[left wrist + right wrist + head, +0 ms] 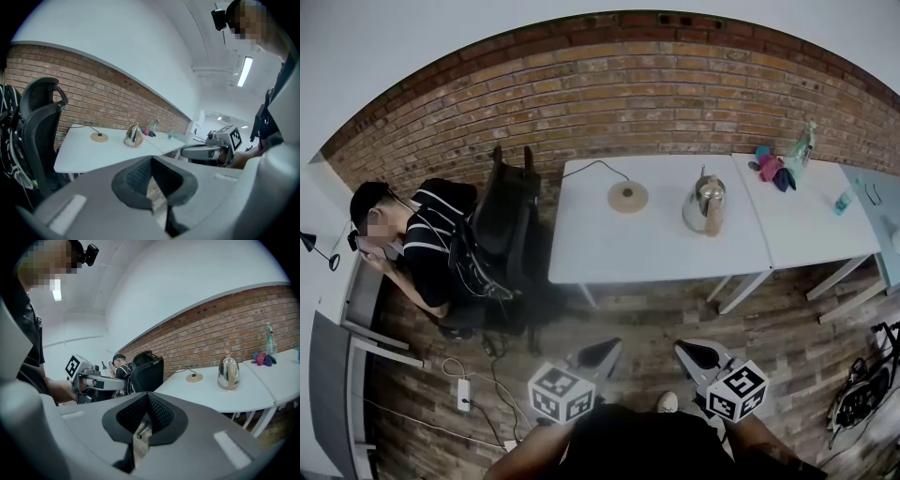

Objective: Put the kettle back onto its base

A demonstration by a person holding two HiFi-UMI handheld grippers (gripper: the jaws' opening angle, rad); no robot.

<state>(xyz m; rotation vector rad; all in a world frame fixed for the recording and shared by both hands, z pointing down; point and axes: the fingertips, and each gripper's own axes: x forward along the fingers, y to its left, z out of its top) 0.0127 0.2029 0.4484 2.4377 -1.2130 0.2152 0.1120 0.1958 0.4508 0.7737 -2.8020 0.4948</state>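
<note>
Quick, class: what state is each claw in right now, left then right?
Left grey claw: closed, holding nothing.
Right grey claw: closed, holding nothing.

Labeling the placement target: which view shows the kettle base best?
Head view: the round base lies bare on the white table, seen from above, the kettle standing apart to its right. Both gripper views show it only as a small, distant disc.
</note>
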